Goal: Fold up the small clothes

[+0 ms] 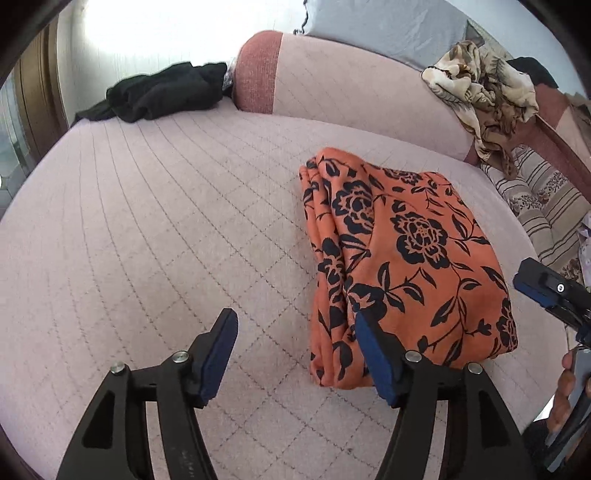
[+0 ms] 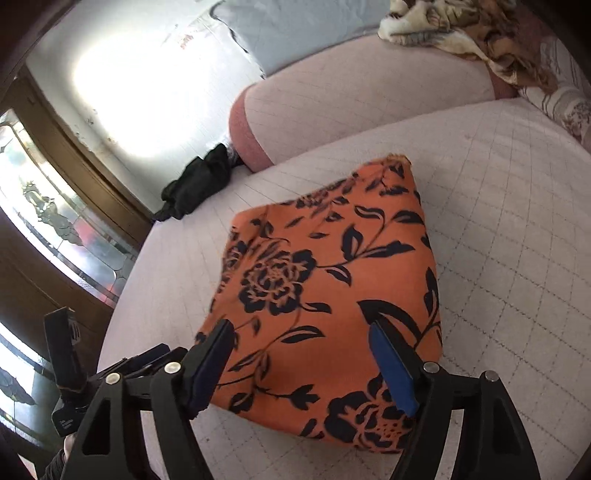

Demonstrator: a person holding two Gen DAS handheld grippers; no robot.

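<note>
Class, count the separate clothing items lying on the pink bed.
3: the folded orange floral garment mid-bed, the black clothes far left, the beige patterned cloth on the bolster. Others may be hidden.

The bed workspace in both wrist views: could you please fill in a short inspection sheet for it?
Surface: pink quilted bedspread, smooth, with a matching bolster at the back.
Job's things: orange floral garment lies folded in a compact stack.
Clutter: black garment bunched at the far edge; beige patterned cloth crumpled on the bolster.
Grippers: left gripper open beside the stack's edge; right gripper open over its near end; neither holds anything.
Cables: nothing seen.
Surroundings: grey pillow, striped bedding, wooden door with patterned glass.
</note>
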